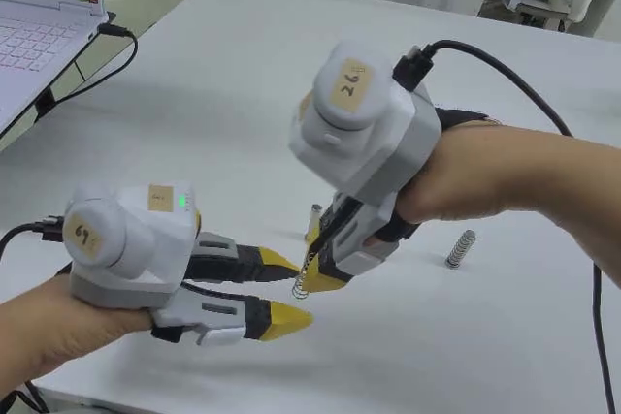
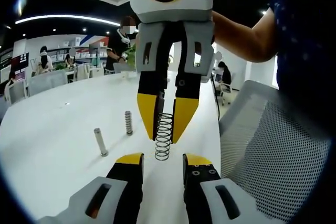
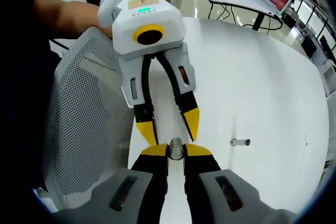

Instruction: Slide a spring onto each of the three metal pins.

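Note:
My right gripper [image 1: 318,280] points down at the white table [image 1: 223,94], shut on a thin wire spring [image 1: 304,276] whose lower end touches the tabletop. In the right gripper view the spring [image 3: 176,149] is pinched between the yellow tips of that gripper [image 3: 176,153]. Just behind it a bare metal pin [image 1: 315,216] stands upright. My left gripper [image 1: 287,290] lies low at the left, open, its tips either side of the held spring [image 2: 163,136]. A second spring [image 1: 460,249] stands to the right; whether a pin is inside it I cannot tell.
An open laptop [image 1: 39,7] with a black cable [image 1: 107,65] sits at the table's far left corner. A grey mesh chair [image 2: 273,145] stands beside the near table edge. People sit at desks far behind.

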`<state>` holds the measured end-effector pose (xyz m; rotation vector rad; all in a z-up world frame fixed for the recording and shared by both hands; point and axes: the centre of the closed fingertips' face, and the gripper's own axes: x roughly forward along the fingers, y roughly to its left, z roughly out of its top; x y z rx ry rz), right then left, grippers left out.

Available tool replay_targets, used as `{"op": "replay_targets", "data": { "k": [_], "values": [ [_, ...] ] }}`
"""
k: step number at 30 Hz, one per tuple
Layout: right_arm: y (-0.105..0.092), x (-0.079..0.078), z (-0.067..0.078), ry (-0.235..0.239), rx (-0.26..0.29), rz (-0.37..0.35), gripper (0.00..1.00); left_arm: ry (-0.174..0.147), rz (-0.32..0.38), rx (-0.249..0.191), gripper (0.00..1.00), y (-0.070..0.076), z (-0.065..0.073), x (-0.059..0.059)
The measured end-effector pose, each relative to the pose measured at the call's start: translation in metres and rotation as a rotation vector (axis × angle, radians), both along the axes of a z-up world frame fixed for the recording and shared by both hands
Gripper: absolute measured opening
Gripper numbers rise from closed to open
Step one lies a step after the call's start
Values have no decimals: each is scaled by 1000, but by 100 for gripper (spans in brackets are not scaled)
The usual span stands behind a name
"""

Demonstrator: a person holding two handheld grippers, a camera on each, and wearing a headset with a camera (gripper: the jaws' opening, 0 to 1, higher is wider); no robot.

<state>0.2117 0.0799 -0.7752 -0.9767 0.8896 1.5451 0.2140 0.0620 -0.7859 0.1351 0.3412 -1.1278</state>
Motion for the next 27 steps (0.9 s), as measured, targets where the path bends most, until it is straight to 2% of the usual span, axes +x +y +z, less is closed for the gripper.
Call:
{"op": "replay_targets", "data": {
  "k": [11,16,27],
  "values": [
    [-8,4,-1,-11,-14,-13,8,7,53,-7,43,6,-3,8],
    [-11,6,0,-14,-14,-22,8,2,84,-13,56,10,-2,13],
    [-15,11,3,-21,-15,-35,8,-26,118,-18,73,13,1,19]
  ]
}}
